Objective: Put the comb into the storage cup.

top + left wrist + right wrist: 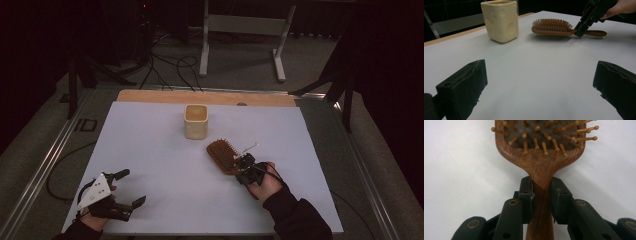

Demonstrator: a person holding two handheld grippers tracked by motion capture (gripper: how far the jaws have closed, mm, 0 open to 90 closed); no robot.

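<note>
Hairbrush (223,155) flat on your counter (160,165), its handle clamped in your right claw (244,165), cream cup (196,121) at eleven o'clock of it, contents unseen, your left claw (131,188) wide open, holding nothing.

No readable text, labels, brand names, numbers or signs appear anywhere. The hairbrush (541,157), the cream cup (500,20) and the white table (165,165) carry no lettering.

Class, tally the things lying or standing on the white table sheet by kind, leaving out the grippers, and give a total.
Wooden hairbrush: 1
Cream cup: 1
Total: 2
</note>
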